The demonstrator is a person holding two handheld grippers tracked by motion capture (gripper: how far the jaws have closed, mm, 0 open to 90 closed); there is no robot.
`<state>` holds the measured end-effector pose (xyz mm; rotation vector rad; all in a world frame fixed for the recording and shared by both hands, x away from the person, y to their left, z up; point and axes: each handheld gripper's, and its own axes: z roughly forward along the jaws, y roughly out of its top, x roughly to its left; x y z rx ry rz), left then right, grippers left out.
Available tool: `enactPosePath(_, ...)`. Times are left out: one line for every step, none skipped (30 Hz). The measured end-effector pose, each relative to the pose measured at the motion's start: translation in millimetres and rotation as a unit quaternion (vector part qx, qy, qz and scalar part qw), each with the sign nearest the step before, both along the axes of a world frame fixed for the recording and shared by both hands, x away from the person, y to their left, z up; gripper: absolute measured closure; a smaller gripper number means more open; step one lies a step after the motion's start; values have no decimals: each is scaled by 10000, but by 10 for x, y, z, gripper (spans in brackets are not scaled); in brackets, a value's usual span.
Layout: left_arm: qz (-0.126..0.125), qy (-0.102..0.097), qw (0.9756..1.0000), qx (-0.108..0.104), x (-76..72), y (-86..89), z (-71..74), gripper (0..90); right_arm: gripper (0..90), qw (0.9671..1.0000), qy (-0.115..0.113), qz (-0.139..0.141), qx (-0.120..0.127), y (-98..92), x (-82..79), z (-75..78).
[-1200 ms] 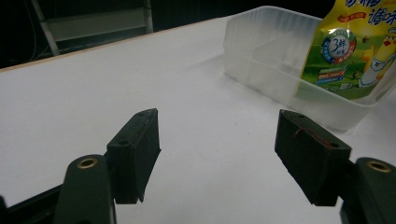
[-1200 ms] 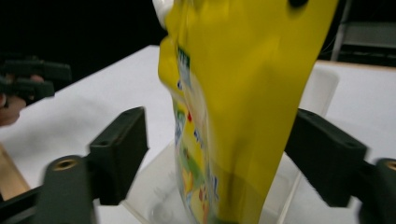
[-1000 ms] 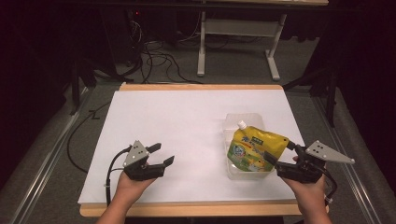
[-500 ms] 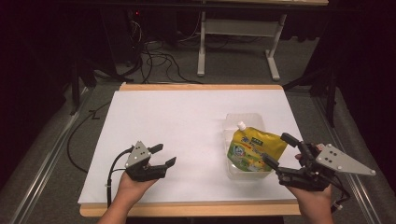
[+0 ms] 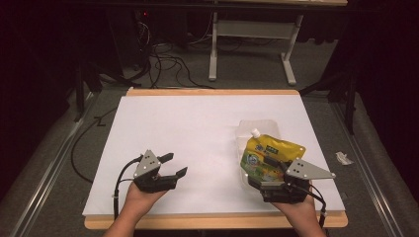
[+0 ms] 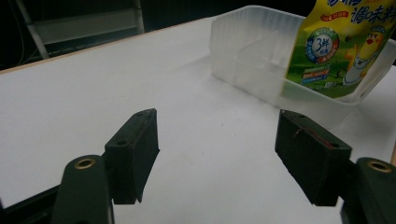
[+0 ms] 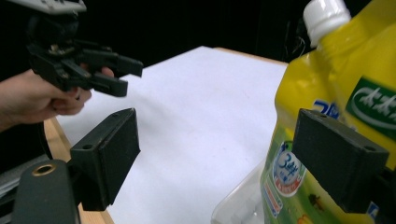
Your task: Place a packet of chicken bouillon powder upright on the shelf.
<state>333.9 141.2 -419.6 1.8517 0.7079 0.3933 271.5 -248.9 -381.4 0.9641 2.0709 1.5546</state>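
While my right gripper [image 7: 215, 158] stood spread wide, its far jaw lay against the yellow spouted pouch [image 7: 345, 107] in the clear tray [image 6: 243, 60]; my left gripper [image 6: 217, 158] gaped, holding nothing.

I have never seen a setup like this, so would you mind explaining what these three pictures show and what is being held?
A person stands at a table covered with white paper, holding a hand-operated gripper in each hand. The high view looks down from above: the left gripper rests low on the paper, the right gripper reaches at a yellow pouch with a white cap, standing in a clear plastic tray. The other two pictures come from cameras riding on each gripper, looking along its own two black fingers. Both grippers are open and hold nothing; the right gripper's fingers sit beside the pouch, one in front of it.
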Motion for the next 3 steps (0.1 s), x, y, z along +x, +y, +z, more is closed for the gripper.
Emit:
enactPosePath(3, 5, 10000, -10, -1, 1, 1, 305, 154, 10000, 4, 13, 6, 2, 6, -8)
enactPosePath(6, 4, 10000, -16, -1, 1, 2, 304, 154, 10000, 11, 5, 15, 2, 8, -10)
enactPosePath(1, 13, 10000, -21, -2, 1, 3, 302, 154, 10000, 0, 1, 36, -1, 7, -7)
